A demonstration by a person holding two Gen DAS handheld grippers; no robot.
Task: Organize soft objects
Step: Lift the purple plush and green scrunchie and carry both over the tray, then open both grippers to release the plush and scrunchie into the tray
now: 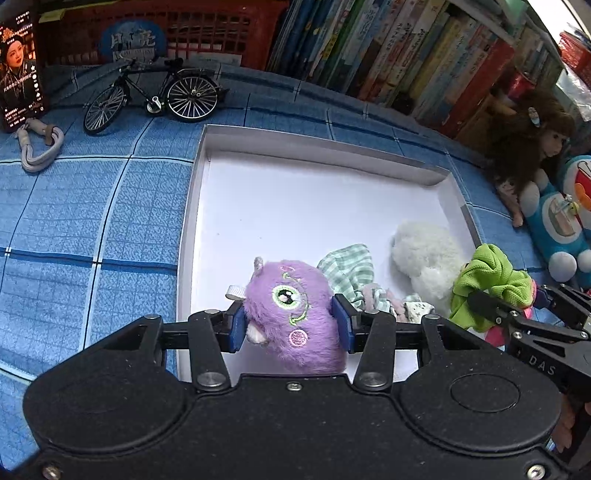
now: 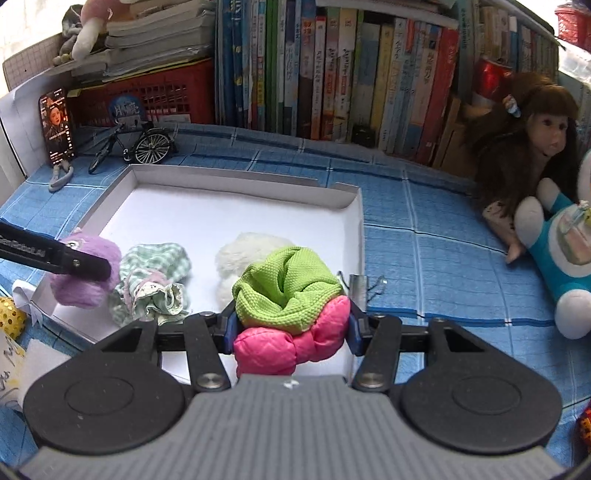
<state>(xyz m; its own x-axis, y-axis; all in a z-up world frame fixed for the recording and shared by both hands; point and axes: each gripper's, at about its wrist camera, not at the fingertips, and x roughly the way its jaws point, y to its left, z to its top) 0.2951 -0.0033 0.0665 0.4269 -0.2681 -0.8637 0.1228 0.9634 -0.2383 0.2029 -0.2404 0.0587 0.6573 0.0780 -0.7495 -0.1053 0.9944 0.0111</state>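
A blue checked cloth (image 2: 424, 229) covers the table. At the back stands a long row of books (image 2: 332, 66). A red basket (image 2: 155, 96) sits under a stack of books (image 2: 155, 33). Bright light comes from the right.

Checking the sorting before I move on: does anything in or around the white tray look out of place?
Nothing stands out. The white tray sits flat and undamaged; the checked cloth and white fluffy toy lie inside it.

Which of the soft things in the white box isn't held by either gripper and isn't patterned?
The fluffy white plush, lying loose on the white box floor. The purple plush sits in the left gripper; the checked cloth is patterned.
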